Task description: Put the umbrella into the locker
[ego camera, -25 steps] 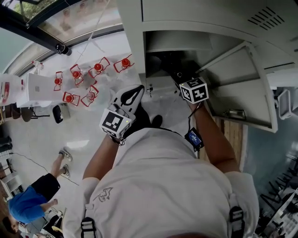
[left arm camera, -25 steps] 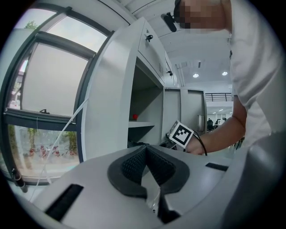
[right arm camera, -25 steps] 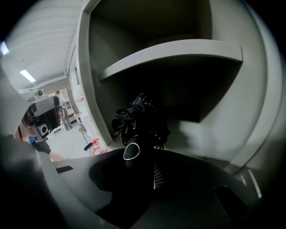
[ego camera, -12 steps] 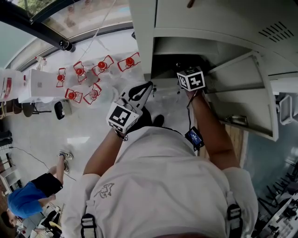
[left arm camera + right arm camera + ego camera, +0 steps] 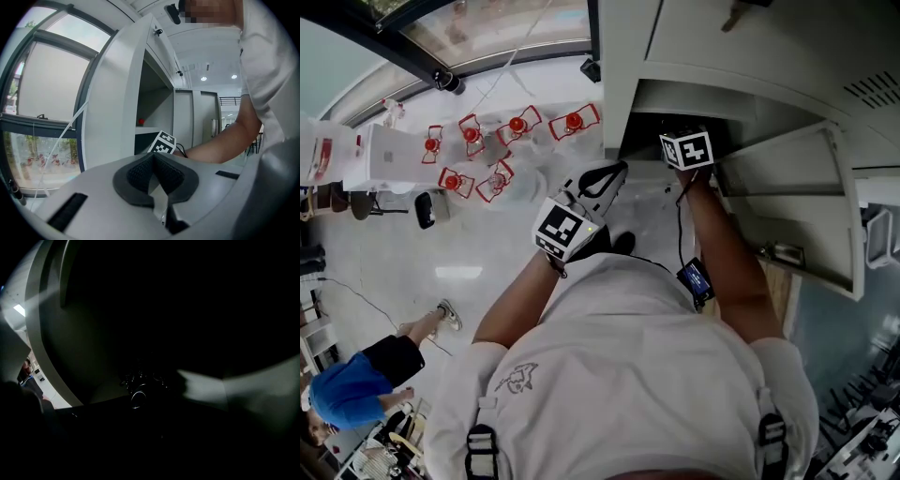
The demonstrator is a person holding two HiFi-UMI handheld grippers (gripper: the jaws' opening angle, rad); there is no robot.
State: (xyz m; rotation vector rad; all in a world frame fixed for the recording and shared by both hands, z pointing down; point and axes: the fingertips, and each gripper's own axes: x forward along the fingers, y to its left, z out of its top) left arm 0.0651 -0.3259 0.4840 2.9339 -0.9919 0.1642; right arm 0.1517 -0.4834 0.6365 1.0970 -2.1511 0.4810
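Observation:
The grey locker has an open, dark compartment (image 5: pixel 642 141), and its door (image 5: pixel 787 197) is swung out to the right. My right gripper (image 5: pixel 154 427) reaches into that compartment; in the head view only its marker cube (image 5: pixel 686 148) shows at the opening. In the right gripper view a dark folded umbrella (image 5: pixel 139 397) runs forward along the jaws. Its ringed end hangs over the dim compartment floor, and the gripper is shut on it. My left gripper (image 5: pixel 605 178) hovers outside, left of the opening, its pads (image 5: pixel 140 171) closed together on nothing.
The locker's left side wall (image 5: pixel 112 108) stands close to the left gripper, with a small red thing (image 5: pixel 140 122) on a shelf inside. Far below are red chairs (image 5: pixel 516 125), a white table (image 5: pixel 389 159) and a person in blue (image 5: pixel 347 389).
The right gripper's cube has moved from below the opening up to its edge, deeper into the locker. The left gripper has drifted slightly toward the locker.

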